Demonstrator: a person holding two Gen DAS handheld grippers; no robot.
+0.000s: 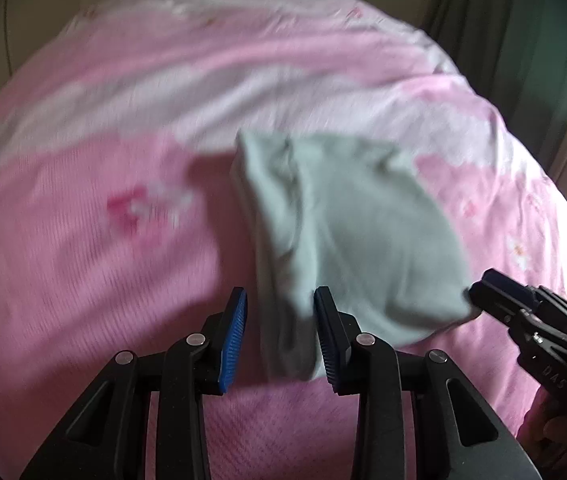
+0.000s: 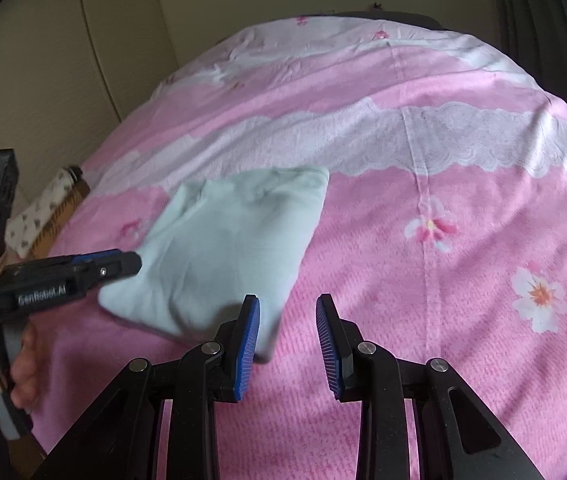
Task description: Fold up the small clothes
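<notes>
A pale mint-green garment (image 1: 347, 232) lies folded on the pink bed cover; it also shows in the right wrist view (image 2: 227, 248). My left gripper (image 1: 281, 336) is open, its jaws either side of the garment's near left edge; from the right wrist view it shows at the garment's left side (image 2: 123, 262). My right gripper (image 2: 288, 346) is open, with the garment's near right corner beside its left finger (image 2: 249, 348). In the left wrist view the right gripper (image 1: 483, 288) sits at the garment's right corner.
The pink floral bed cover (image 2: 443, 280) with a white lace band (image 2: 423, 140) fills both views. A patterned cloth bundle (image 2: 43, 212) lies at the bed's left edge by the beige wall (image 2: 63, 60). A dark green curtain (image 1: 523, 40) hangs at the right.
</notes>
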